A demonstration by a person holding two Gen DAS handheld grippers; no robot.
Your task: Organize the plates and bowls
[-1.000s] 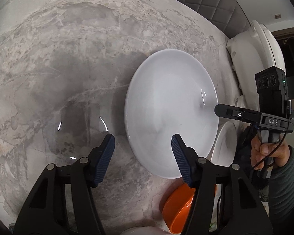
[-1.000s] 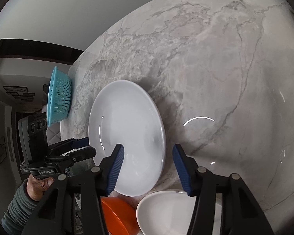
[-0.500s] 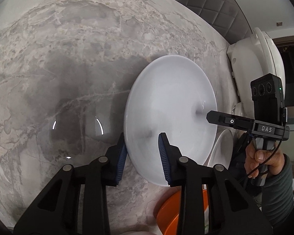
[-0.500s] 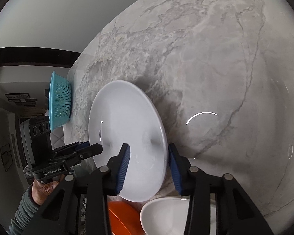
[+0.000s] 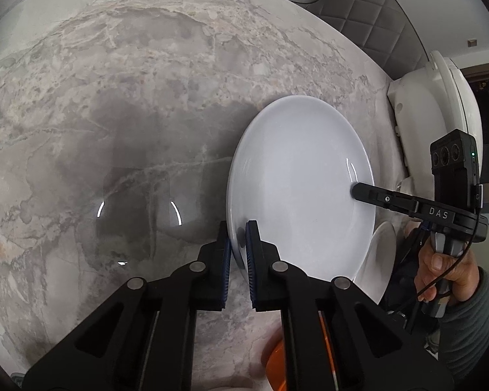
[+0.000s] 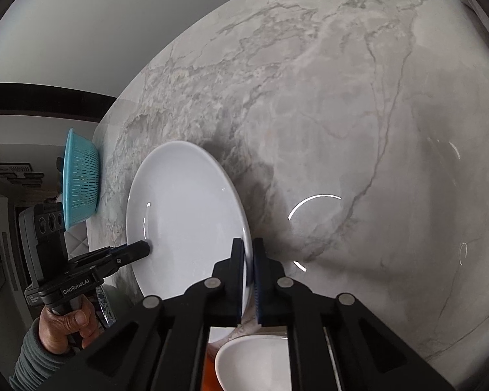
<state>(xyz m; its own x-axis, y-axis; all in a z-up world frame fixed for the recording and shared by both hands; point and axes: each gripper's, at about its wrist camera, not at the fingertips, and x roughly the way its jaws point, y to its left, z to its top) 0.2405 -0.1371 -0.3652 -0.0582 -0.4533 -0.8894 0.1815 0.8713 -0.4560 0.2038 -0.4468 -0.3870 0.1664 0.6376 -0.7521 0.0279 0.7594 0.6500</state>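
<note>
White plate [image 5: 296,182] is sitting on the marble bench [image 5: 114,97], and both tools are clamping its rim: left tool [image 5: 236,254] at one edge, right tool [image 6: 248,270] opposite (fingers nearly closed). Each hand is gripping its handle upright.

Grey-veined marble tabletop [image 5: 120,104] is filling most of my view. A turquoise slotted plastic colander [image 6: 80,181] is sitting at its far left edge. A grey quilted upholstered chair back [image 5: 371,16] is showing beyond the far edge, beside a white rounded plastic appliance [image 5: 440,117].
</note>
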